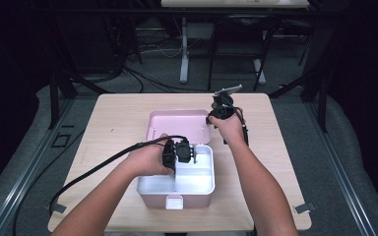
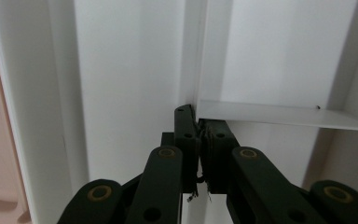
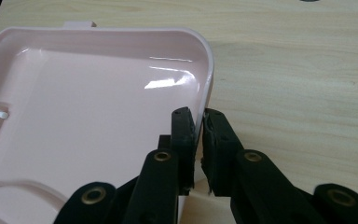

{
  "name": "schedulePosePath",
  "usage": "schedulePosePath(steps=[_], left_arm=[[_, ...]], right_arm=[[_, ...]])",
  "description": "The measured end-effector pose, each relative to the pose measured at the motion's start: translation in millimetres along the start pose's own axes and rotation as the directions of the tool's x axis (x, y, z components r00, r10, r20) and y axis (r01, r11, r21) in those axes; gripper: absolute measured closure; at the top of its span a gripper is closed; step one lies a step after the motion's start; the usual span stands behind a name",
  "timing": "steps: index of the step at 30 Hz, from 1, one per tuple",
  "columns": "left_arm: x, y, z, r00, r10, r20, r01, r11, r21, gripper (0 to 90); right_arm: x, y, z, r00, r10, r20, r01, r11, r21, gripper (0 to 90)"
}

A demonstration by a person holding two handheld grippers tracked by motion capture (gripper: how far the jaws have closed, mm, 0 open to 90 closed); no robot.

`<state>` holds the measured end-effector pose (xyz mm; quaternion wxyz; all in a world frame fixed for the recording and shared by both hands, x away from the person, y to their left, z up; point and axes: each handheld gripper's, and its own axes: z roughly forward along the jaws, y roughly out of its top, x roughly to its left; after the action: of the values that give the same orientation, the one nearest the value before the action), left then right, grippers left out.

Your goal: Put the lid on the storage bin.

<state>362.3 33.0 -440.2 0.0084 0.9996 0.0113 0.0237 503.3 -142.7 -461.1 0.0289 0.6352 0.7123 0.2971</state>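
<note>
High view: pink plastic storage box point(image 1: 157, 198) stands open near the front middle of the light wooden table point(image 1: 113, 118), with its flat pink lid point(image 1: 177, 125) laid back behind it on the board.
Inside: white plastic tray point(image 1: 197, 182) with thin partition walls sits in the box.
Left gripper point(image 1: 177, 152): jaws pressed together, pinching a white partition wall point(image 2: 279, 114) of the tray.
Right gripper point(image 3: 198, 122): jaws pinching the right rim of the lid, near its rounded corner.
Handling: probably light, stiff and smooth plastic; glossy surface may slip; thin walls could bend, so hold at rims and partitions.
Around: black cable point(image 1: 93, 169) lies across the left side of the table; dark frame legs stand behind.
Obstacles: nothing else lies on the board beside the box.
</note>
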Motion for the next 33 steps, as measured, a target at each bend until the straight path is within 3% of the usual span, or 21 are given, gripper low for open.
schedulePosePath(steps=[10,20,33], left_arm=[[-0.2,-0.2,0.2,1.0000,-0.005,0.001,0.005,1.0000,-0.004,86.0],[0.4,-0.3,0.3,1.0000,-0.005,0.004,0.005,1.0000,-0.004,86.0],[0.1,-0.3,0.1,1.0000,-0.005,-0.002,0.005,1.0000,-0.006,86.0]], right_arm=[[5.0,4.3,-11.3,0.9994,-0.032,0.010,0.032,0.999,0.007,84.5],[9.1,5.7,-23.3,0.9992,-0.040,0.005,0.040,0.999,-0.020,85.5],[20.4,3.9,-46.6,0.9961,-0.086,0.023,0.087,0.994,-0.062,86.6]])
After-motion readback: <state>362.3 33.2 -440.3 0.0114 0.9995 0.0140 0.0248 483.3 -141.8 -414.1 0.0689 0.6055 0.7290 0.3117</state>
